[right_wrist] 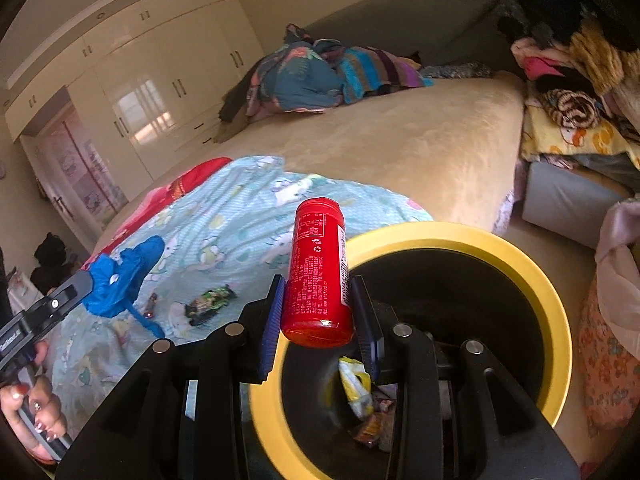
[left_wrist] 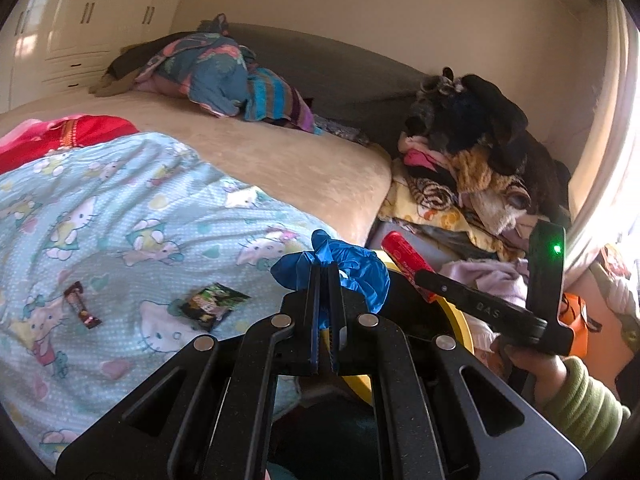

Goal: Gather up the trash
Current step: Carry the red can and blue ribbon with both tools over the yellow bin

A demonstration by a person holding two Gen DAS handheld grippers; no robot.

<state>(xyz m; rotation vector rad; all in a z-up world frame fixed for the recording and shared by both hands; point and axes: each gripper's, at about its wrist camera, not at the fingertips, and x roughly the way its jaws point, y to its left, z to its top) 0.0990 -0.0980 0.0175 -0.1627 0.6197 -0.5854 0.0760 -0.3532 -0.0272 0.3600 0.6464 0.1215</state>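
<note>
A bedroom: the bed (right_wrist: 400,152) carries a cartoon-print quilt (left_wrist: 120,208). Beside it stands a yellow-rimmed bin (right_wrist: 532,264), its contents partly hidden and hard to make out. The right hand-held gripper (right_wrist: 320,304) is clamped on a red canister (right_wrist: 318,268) over the bin. The left hand-held gripper (left_wrist: 325,276) pinches a blue glove (left_wrist: 352,264), jaws together. Two wrappers (left_wrist: 212,306) lie on the quilt, too blurred to read.
</note>
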